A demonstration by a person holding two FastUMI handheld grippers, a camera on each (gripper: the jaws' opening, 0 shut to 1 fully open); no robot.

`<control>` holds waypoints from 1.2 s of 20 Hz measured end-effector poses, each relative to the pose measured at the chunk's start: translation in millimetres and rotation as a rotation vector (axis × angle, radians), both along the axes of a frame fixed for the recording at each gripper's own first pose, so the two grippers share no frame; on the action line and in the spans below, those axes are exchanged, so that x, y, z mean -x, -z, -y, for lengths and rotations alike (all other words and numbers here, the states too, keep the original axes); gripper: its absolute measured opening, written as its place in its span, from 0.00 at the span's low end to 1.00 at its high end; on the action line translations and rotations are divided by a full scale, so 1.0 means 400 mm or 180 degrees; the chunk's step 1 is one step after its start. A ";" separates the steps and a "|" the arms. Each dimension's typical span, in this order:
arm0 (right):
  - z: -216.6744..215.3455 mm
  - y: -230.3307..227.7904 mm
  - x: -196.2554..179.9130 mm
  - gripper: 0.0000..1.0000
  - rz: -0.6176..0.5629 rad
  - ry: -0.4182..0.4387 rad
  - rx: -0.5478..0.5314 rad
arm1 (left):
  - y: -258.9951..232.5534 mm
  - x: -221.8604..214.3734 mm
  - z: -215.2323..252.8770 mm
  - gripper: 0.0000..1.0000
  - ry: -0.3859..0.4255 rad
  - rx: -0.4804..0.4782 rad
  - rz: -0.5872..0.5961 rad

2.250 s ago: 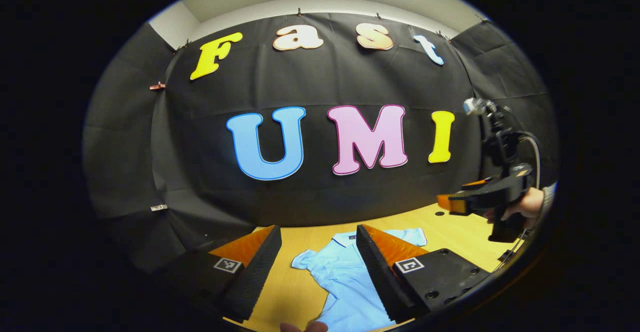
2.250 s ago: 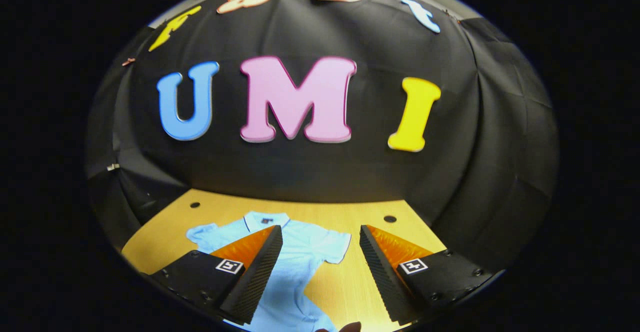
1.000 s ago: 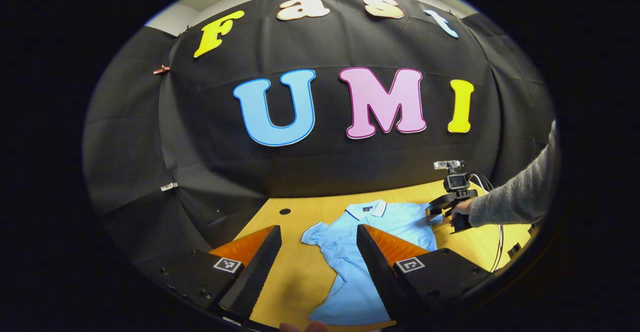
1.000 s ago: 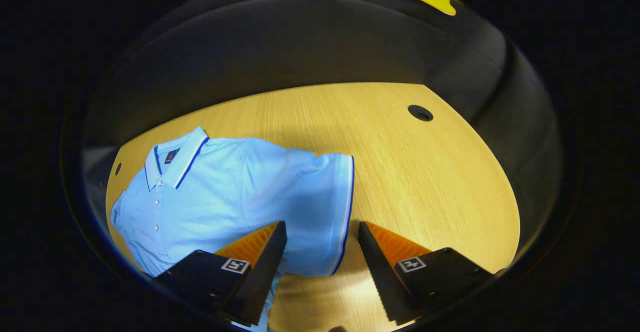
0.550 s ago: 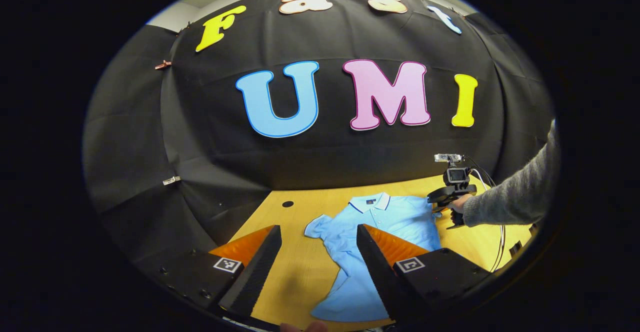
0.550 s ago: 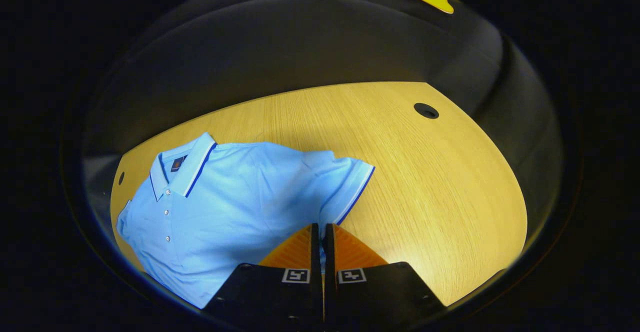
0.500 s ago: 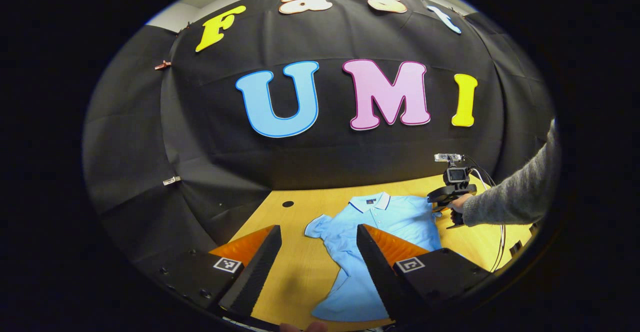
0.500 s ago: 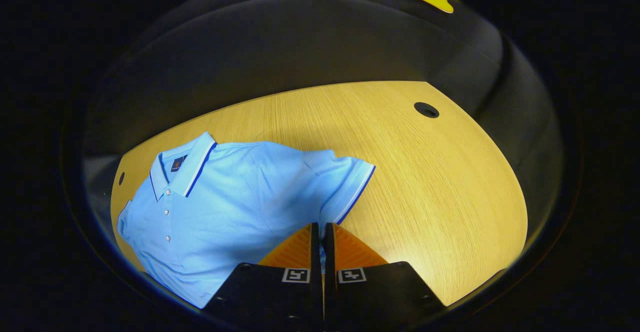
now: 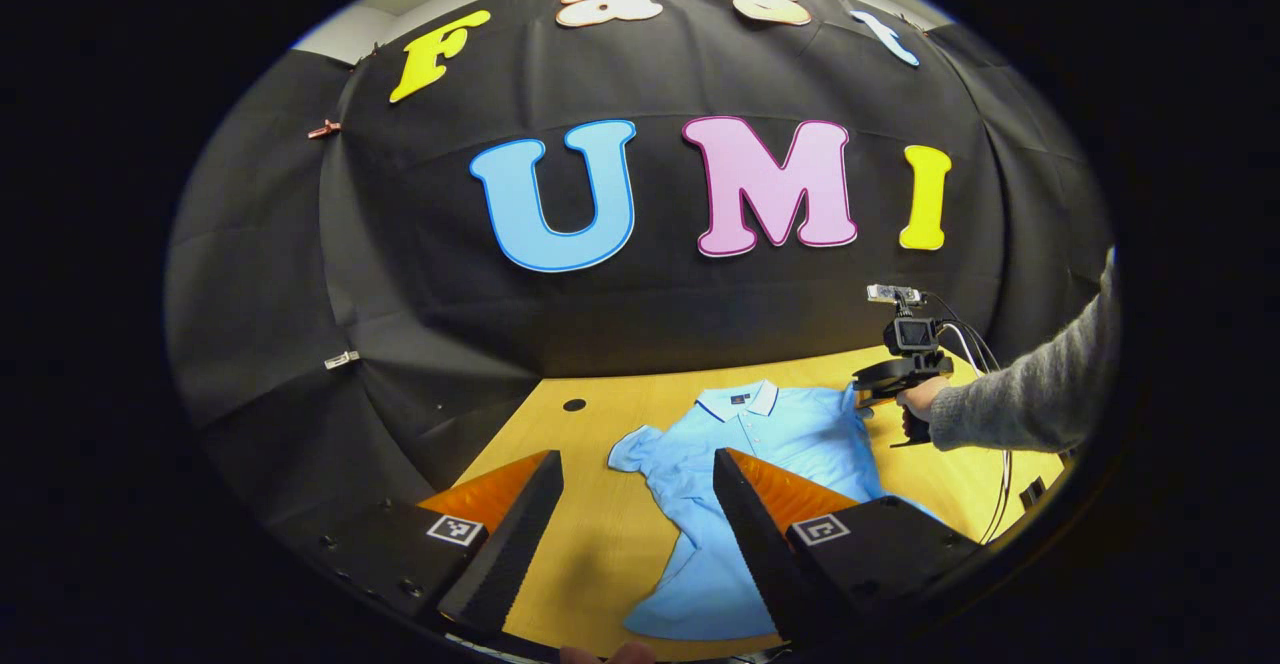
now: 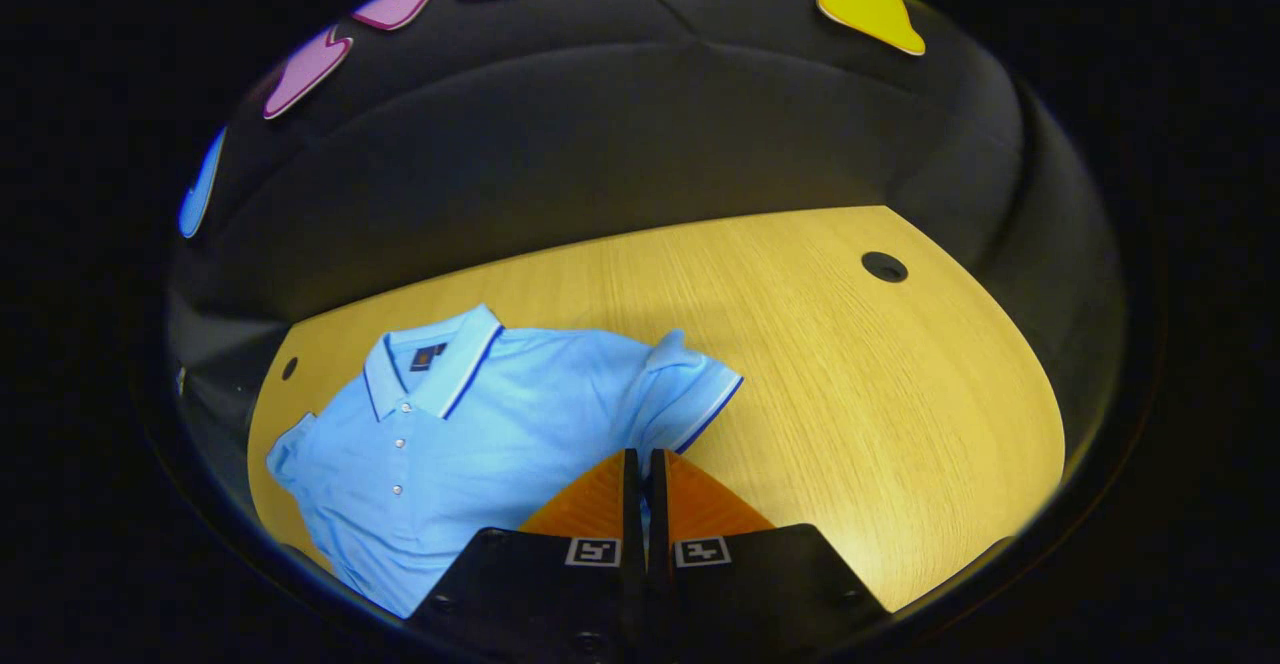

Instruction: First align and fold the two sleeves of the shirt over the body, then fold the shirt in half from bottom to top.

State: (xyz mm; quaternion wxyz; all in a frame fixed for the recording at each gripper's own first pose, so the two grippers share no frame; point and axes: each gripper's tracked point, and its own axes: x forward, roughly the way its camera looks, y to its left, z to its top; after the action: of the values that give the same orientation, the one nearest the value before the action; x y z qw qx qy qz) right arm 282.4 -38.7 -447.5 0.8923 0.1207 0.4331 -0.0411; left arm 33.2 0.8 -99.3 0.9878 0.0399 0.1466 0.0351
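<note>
The left tool [image 9: 638,514] hangs with its jaws spread wide and nothing between them, above the near end of the pale wooden surface [image 9: 590,534]. In the left gripper view the light blue short-sleeved polo shirt [image 9: 745,464] lies face up on that surface, collar toward the booth wall, its left sleeve [image 9: 635,449] splayed outward from the body and not yet folded. Beyond the shirt's far shoulder a hand in a grey sleeve [image 9: 915,402] holds the right tool [image 9: 868,384].

In the right gripper view the right tool [image 10: 645,464] is closed, and its jaws appear to pinch the cuff of the shirt's right sleeve [image 10: 690,394], though the fold of cloth between them is thin and hard to make out. That sleeve bunches up from the shirt's body [image 10: 480,444].

The pinch looks shallow: a quick pull across the body could let the cuff slip out, or drag the whole shirt along the smooth surface and skew it, since the left tool pins nothing down.
</note>
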 end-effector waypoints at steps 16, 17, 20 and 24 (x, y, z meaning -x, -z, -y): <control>-0.474 -0.071 0.095 0.05 0.0152 -0.1742 -0.0038 | 0.028 0.050 -0.065 0.96 -0.0242 0.0143 -0.0026; -0.494 -0.060 0.109 0.05 0.0120 -0.1809 -0.0030 | 0.031 0.053 -0.067 0.96 -0.0251 0.0162 -0.0032; -0.526 -0.033 0.138 0.05 0.0003 -0.1958 -0.0030 | 0.041 0.056 -0.074 0.96 -0.0281 0.0194 -0.0056; -0.536 0.015 0.164 0.05 -0.0212 -0.2027 0.0004 | 0.050 0.058 -0.079 0.96 -0.0304 0.0210 -0.0092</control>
State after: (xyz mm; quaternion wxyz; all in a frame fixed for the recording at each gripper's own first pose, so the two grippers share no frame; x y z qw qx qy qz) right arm 216.6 175.5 -453.6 0.8457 -0.0229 0.4781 0.2361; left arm 10.2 32.5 -119.4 0.9835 0.0008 0.1636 0.0767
